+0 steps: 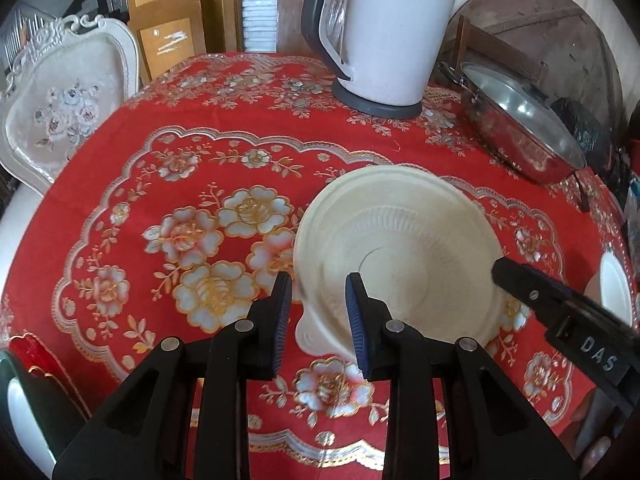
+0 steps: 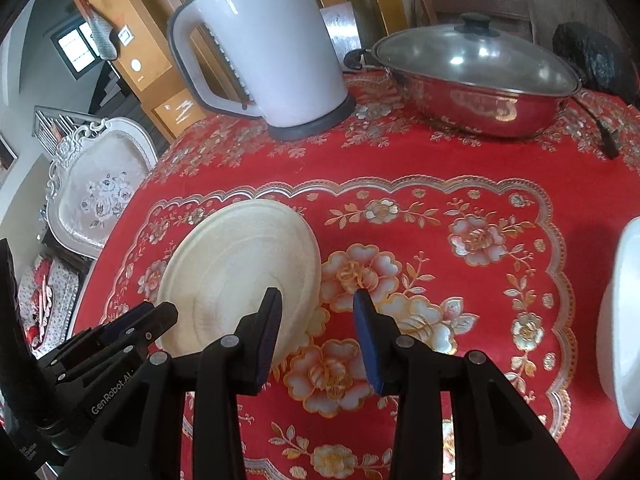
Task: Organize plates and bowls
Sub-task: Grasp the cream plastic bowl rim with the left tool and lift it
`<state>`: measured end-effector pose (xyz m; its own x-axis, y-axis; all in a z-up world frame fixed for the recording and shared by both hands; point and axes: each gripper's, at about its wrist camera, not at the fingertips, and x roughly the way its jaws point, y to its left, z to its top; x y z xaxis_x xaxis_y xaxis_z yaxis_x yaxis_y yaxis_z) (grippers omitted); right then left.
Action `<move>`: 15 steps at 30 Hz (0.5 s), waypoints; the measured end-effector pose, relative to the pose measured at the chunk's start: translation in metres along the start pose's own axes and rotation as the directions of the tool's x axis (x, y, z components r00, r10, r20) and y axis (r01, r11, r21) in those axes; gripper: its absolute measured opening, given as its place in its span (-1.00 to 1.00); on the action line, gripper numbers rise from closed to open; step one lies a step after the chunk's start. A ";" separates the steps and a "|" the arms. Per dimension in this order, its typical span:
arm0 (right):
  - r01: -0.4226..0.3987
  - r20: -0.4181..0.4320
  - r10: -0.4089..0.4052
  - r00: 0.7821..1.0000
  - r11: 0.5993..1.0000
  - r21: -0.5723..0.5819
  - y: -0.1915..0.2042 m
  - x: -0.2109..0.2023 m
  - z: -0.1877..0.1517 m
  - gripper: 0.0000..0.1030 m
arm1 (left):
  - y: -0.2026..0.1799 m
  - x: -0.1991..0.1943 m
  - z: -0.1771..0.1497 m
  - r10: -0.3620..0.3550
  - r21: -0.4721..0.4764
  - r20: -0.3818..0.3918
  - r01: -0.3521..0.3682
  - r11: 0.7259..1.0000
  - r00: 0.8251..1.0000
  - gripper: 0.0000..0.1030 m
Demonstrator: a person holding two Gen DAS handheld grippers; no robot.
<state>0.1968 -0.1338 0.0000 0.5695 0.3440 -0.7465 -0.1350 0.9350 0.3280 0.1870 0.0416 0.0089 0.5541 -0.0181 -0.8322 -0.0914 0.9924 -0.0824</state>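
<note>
**Cream bowl pinched in my left gripper, right one empty**

Cream and ribbed, the bowl (image 1: 400,232) hangs tilted above the red floral tablecloth (image 1: 192,160), its underside turned toward my right wrist camera. My left gripper (image 1: 320,292) has its fingers closed on the near rim. My right gripper (image 2: 317,294) stands with its fingers apart and nothing between them, just beside the bowl's other edge. A white kettle (image 2: 276,40) and a lidded steel wok (image 2: 476,80) sit at the far side; a white plate (image 2: 626,320) lies at the right.

Red floral table (image 2: 460,168), kettle (image 2: 276,40), lidded wok (image 2: 480,92)
</note>
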 end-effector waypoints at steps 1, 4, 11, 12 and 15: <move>-0.005 -0.003 0.005 1.000 1.000 0.004 -0.001 0.001 0.000 -0.28 | 0.001 0.002 0.002 -0.009 -0.009 -0.003 0.008 1.000 1.000 -0.47; -0.004 -0.022 0.004 1.000 1.000 0.014 -0.002 0.008 0.002 -0.28 | 0.001 0.006 0.007 -0.015 -0.015 -0.013 0.015 1.000 1.000 -0.47; -0.024 -0.043 0.025 0.999 0.999 0.032 -0.004 0.016 0.005 -0.28 | 0.006 0.014 0.016 -0.031 -0.048 -0.026 0.030 0.998 0.999 -0.47; -0.024 -0.045 0.025 0.999 0.999 0.029 -0.004 0.016 0.005 -0.28 | 0.008 0.014 0.018 -0.033 -0.057 -0.020 0.032 0.998 0.999 -0.47; -0.022 -0.045 0.023 0.999 0.999 0.027 -0.004 0.017 0.005 -0.28 | 0.011 0.017 0.022 -0.033 -0.068 -0.022 0.032 0.997 0.999 -0.47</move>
<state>0.2116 -0.1323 -0.0111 0.5295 0.3692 -0.7637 -0.1252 0.9245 0.3601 0.2142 0.0546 0.0059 0.5388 -0.0537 -0.8407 -0.1297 0.9808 -0.1457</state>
